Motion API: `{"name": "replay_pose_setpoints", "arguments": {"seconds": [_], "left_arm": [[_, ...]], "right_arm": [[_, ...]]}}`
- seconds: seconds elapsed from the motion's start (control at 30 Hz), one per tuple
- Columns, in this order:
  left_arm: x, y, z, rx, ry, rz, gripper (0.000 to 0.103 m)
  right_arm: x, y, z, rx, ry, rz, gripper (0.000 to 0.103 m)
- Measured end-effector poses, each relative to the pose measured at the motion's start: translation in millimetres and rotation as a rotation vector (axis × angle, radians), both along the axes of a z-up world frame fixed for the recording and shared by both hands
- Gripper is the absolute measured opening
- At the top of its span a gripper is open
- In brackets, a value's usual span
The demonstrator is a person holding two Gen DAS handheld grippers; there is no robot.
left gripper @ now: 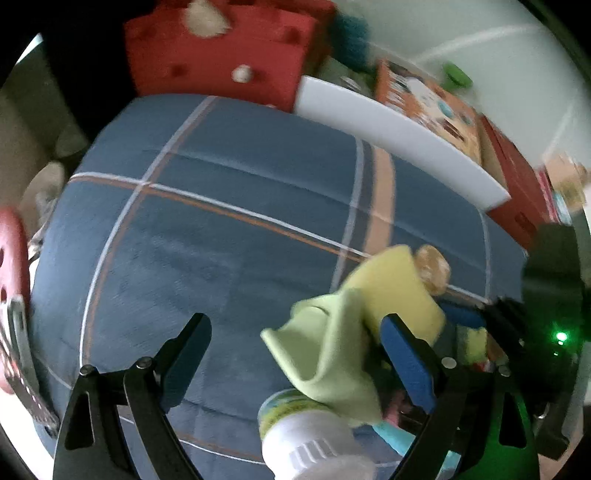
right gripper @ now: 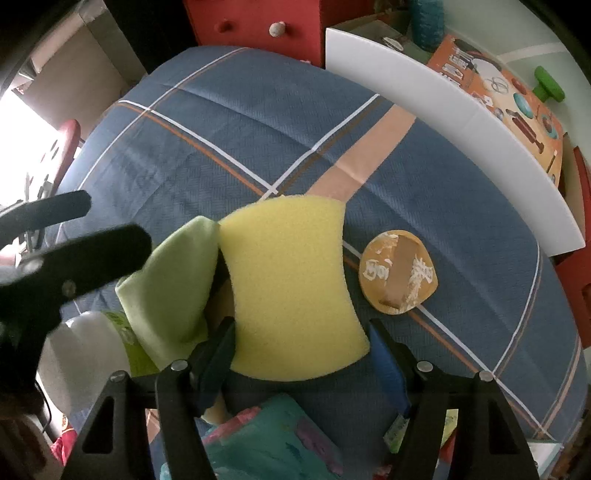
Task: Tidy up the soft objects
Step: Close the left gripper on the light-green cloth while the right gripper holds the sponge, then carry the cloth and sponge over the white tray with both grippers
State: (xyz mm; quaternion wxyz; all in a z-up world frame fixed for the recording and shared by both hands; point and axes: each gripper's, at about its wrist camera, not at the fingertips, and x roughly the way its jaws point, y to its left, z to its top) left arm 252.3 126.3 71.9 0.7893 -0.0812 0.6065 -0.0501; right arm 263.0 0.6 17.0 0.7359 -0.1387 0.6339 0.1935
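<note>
The right claw (right gripper: 301, 354) points down over a blue plaid sheet (right gripper: 229, 140) that covers the work surface, and its two blue-padded fingers stand on either side of the near end of a yellow sponge (right gripper: 291, 280). The left pad meets the sponge's edge, while the right pad sits just beside the sponge's corner with a sliver of cloth showing between, so the jaws are partly apart around the sponge and not yet clamped on it. A light green cloth (right gripper: 173, 288) lies folded against the sponge's left side, draped partly over a white bottle (right gripper: 85, 350) with a green label. To the right of the sponge, apart from it, a round orange pad (right gripper: 399, 271) with white lettering rests flat on the sheet. In the left wrist view the left claw (left gripper: 295, 354) hangs above the sheet with its jaws wide apart and nothing held; the green cloth and the bottle's cap sit in the gap between them, below the fingers. A white board (right gripper: 461, 122) runs along the far edge of the sheet, with an orange printed box (right gripper: 509, 107) behind it and a red cabinet (right gripper: 258, 22) at the top.
</note>
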Motion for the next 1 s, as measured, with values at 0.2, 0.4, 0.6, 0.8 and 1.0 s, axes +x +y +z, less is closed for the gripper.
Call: {"name": "replay_pose_setpoints", "arguments": {"seconds": [0.2,0.4,0.6,0.8,1.0], "left_arm": [[15,-17,-1,0.042,0.068,-0.100,0.086],[31,-20,-22,0.007,0.184,-0.116,0.064],[38,-24,-42,-0.046,0.269,-0.130,0.027],[37,-22,-32,-0.087,0.236,-0.111,0.008],[28,-7,2,-0.080,0.157,-0.091,0.006]], "right_arm": [[-2,-14,2,0.002,0.006,-0.007,0.073],[-1,-25,3,0.003,0.008,-0.016,0.072],[-6,-41,14,0.018,0.007,-0.022,0.071],[-5,-48,28,0.032,-0.010,-0.039,0.069],[-9,-62,50,0.048,-0.038,-0.062,0.069]]}}
